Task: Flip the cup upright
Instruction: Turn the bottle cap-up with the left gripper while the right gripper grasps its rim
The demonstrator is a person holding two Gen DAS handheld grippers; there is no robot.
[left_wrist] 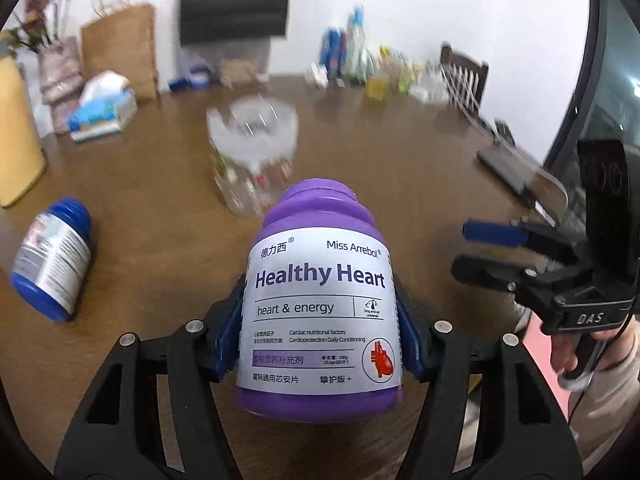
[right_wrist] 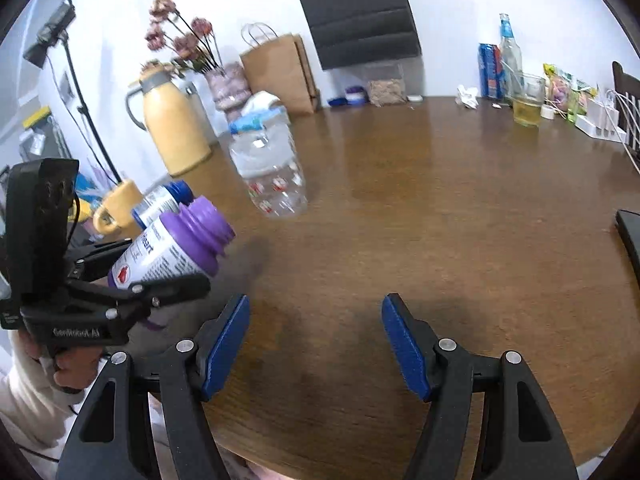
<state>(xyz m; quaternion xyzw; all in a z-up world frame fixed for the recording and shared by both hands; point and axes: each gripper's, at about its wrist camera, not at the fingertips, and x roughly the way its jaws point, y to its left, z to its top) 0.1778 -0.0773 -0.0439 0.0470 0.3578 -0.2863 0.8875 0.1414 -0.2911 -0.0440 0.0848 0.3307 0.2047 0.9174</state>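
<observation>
My left gripper (left_wrist: 320,286) is shut on a purple "Healthy Heart" bottle (left_wrist: 320,308), held tilted above the brown table (right_wrist: 440,208). The right wrist view shows the purple bottle (right_wrist: 176,248) at the left, in the left gripper (right_wrist: 132,268). Behind it, a yellow cup (right_wrist: 120,204) lies on its side, partly hidden. My right gripper (right_wrist: 315,304) is open over bare table with nothing between its fingers. From the left wrist view, the right gripper (left_wrist: 468,250) is at the right edge.
A blue bottle (left_wrist: 52,256) lies on its side at the left. A clear plastic jar (right_wrist: 272,168) stands mid-table. A yellow thermos (right_wrist: 172,128), vase, paper bag (right_wrist: 280,72) and tissue box line the back left. A glass (right_wrist: 528,104), cans and packets sit back right.
</observation>
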